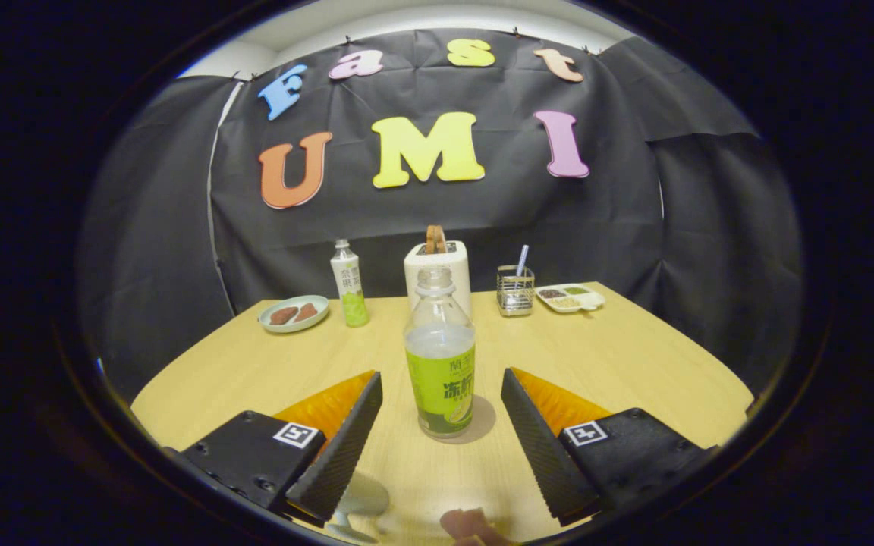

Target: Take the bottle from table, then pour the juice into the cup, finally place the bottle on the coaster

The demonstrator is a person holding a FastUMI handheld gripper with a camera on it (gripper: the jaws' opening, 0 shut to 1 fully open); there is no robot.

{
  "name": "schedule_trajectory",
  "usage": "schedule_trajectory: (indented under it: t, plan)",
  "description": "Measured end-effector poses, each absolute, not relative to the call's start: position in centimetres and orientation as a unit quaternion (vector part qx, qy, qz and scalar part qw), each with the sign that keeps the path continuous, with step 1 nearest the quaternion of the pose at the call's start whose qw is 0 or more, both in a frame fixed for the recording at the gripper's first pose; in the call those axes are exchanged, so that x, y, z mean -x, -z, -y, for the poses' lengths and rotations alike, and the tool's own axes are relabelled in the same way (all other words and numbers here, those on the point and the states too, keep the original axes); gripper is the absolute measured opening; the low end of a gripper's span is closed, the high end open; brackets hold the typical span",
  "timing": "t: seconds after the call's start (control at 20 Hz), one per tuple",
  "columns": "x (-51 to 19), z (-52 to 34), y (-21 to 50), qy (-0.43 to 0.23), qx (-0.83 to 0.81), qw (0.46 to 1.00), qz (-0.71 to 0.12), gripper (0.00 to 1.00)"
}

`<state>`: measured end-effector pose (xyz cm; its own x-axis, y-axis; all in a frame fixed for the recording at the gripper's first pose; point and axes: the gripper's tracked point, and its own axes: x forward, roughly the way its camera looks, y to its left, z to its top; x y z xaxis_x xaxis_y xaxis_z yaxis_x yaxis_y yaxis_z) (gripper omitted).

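Observation:
A clear uncapped bottle with a green label stands upright on the wooden table, partly filled with pale juice. It sits between the fingers of my gripper, which is open, and there is a gap on each side of the bottle. A grey round patch lies under the bottle's right side; I cannot tell whether it is a coaster or a shadow. A pale, glassy rounded shape, perhaps a cup, shows close below the left finger, partly hidden by it.
At the back of the table stand a second green-labelled bottle, a plate with brown food, a white toaster-like box, a wire holder with a straw and a white divided tray. A pinkish blurred thing lies nearest me.

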<state>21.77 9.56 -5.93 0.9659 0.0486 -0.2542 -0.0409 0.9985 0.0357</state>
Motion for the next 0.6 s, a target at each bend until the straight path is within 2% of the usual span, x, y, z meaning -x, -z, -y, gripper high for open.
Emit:
schedule_trajectory:
  t: [0.3, 0.6]
  plan:
    - [-14.9, -8.0, 1.8, -0.027, -0.042, 0.991, -0.121, 1.00]
    - [-9.4, -5.7, -1.2, -0.001, -0.054, 0.994, -0.099, 1.00]
